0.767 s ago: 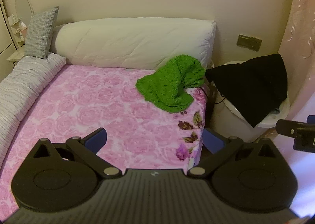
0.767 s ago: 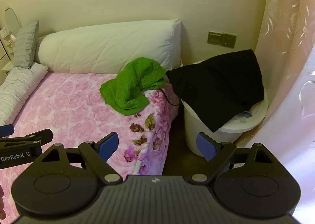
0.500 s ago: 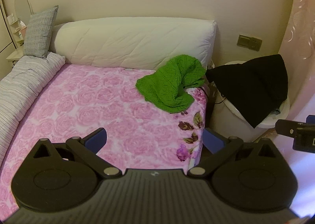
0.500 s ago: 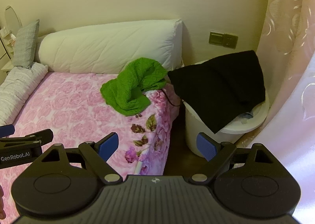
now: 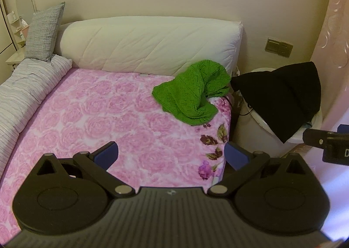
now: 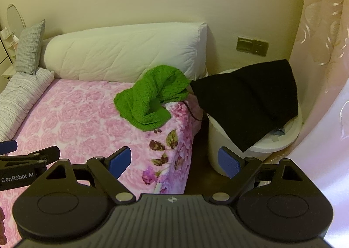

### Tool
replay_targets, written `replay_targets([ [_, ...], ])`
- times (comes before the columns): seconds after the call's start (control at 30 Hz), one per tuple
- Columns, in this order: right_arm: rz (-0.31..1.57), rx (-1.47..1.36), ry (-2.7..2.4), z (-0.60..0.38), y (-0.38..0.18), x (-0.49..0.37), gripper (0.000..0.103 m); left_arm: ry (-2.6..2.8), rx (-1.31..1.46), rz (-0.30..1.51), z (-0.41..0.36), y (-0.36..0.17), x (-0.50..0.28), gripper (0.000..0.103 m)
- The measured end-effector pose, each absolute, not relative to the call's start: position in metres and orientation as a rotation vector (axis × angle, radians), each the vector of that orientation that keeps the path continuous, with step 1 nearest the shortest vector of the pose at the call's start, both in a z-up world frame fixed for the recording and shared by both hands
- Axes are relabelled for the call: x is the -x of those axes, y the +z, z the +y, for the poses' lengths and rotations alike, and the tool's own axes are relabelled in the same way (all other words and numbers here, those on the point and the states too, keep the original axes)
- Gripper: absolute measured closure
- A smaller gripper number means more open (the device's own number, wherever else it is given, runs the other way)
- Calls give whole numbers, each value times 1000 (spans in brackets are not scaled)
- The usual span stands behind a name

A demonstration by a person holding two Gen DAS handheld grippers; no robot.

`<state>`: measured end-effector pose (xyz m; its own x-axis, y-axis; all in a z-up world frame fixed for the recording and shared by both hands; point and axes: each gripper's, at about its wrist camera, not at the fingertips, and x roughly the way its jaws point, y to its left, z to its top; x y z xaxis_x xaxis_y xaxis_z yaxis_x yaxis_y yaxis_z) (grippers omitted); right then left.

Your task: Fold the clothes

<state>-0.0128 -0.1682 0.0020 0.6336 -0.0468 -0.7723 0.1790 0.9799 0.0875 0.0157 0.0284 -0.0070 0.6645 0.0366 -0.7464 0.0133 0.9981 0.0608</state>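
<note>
So at this point we had both tools held back over the near end of the bed (image 5: 91, 104), nothing in either one. The left tool (image 5: 171, 155) had its blue pads spread wide, and the right tool (image 6: 174, 160) was the same, gaping and empty.

The green sweater (image 5: 194, 93) sat crumpled in a heap at the far right corner of the bed, just in front of the big white pillow (image 5: 150, 45). A black garment (image 6: 250, 99) was draped over the white bin (image 6: 220, 138) just off the bed's right edge.

Our thinking: a bunched knit like that wanted grabbing by two separate edges, not the middle of the lump, then dragging onto the bare pink middle to spread flat. Loose knit stretches, so gentle pulls.
</note>
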Motion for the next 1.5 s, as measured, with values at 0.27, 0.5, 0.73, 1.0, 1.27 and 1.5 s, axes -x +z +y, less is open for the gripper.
replay_targets([
  [0.27,888,-145,-138,-160,2,3,14,4,-55,850,35,-10,-23,1],
  [0.5,898,-130,-144,-152,2,-5,14,-5,-43,867,43,-14,-32,1],
  [0.73,915,-115,-150,-148,-1,-11,14,-138,-78,888,54,-20,-37,1],
  [1.0,921,-102,-146,-148,-3,-23,14,-144,-64,894,58,-20,-46,1],
  [1.27,925,-103,-134,-156,-9,-43,14,-140,-64,901,53,-24,-64,1],
  [1.5,929,-104,-121,-167,-17,-69,14,-126,-60,909,43,-31,-86,1],
])
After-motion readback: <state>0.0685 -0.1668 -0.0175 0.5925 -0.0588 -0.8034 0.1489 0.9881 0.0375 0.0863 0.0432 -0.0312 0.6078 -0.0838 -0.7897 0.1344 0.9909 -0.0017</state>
